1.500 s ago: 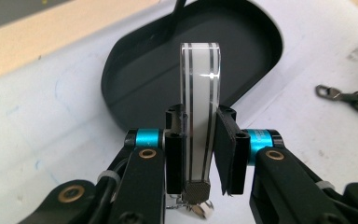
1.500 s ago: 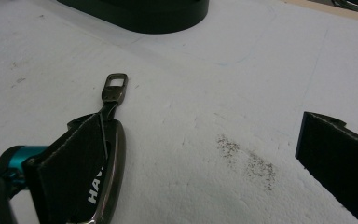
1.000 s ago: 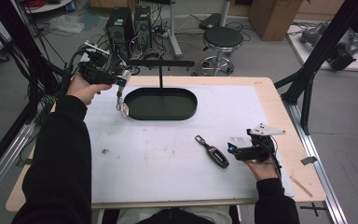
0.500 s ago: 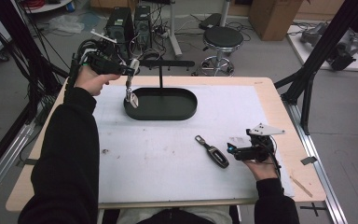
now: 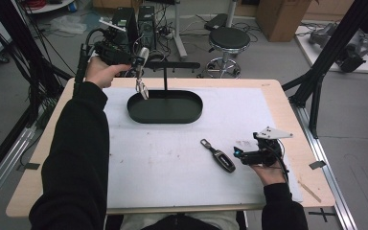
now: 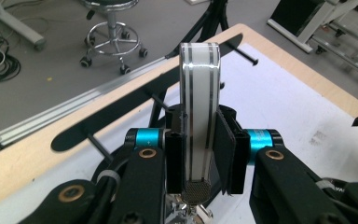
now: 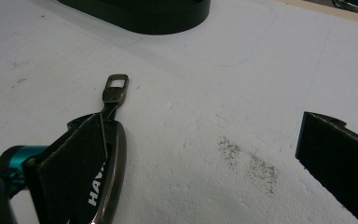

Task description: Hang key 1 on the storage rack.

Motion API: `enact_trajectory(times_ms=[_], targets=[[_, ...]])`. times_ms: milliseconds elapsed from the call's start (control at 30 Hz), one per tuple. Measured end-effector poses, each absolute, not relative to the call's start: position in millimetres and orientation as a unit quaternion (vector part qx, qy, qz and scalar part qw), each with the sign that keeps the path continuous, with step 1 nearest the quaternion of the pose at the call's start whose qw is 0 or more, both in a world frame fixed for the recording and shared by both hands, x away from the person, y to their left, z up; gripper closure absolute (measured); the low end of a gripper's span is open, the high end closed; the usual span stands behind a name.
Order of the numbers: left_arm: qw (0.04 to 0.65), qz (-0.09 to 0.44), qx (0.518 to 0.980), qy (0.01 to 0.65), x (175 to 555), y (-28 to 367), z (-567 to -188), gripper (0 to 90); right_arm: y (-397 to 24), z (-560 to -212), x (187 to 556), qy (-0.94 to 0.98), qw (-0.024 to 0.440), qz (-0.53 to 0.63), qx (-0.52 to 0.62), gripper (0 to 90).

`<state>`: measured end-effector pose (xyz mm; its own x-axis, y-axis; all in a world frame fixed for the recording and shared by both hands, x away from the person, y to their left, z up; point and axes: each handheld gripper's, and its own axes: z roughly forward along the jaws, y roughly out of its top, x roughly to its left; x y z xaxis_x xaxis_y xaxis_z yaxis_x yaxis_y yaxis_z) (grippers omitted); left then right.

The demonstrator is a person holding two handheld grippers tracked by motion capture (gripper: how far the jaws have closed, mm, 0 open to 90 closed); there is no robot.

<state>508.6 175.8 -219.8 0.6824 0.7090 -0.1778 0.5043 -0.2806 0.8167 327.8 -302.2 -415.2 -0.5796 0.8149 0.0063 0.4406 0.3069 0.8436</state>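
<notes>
White foam-topped bench (image 5: 163, 163): left gripper (image 6: 200, 154) clamping white silver-striped key fob (image 6: 199, 112) over black oval tray (image 5: 165, 106) at far edge, could slip. Right gripper (image 7: 205, 163) gaping beside dark metal car key (image 7: 107, 154), might nudge it.

Wooden table (image 5: 282, 98) bears a white mat (image 5: 172, 158), black tray (image 5: 165, 108), key fob (image 5: 218, 155)

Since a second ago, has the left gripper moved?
Yes. The left gripper, shut on a white key fob, has risen and gone back from the near-left rim of the black tray toward the crossbar of the stand.
</notes>
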Motion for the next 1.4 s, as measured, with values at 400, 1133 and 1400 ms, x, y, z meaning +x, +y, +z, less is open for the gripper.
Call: enact_trajectory(times_ms=[400, 1133, 1400], targets=[[0.47, 0.124, 0.792, 0.37, 520, 162, -213, 75.0, -301, -416, 327, 0.778, 0.218, 0.428, 0.405, 1.0], [0.497, 0.169, 0.77, 0.363, 533, 144, -217, 75.0, -300, -419, 330, 0.785, 0.219, 0.417, 0.403, 1.0], [0.491, 0.163, 0.772, 0.369, 540, 140, -225, 75.0, -300, -419, 330, 0.785, 0.218, 0.419, 0.402, 1.0]])
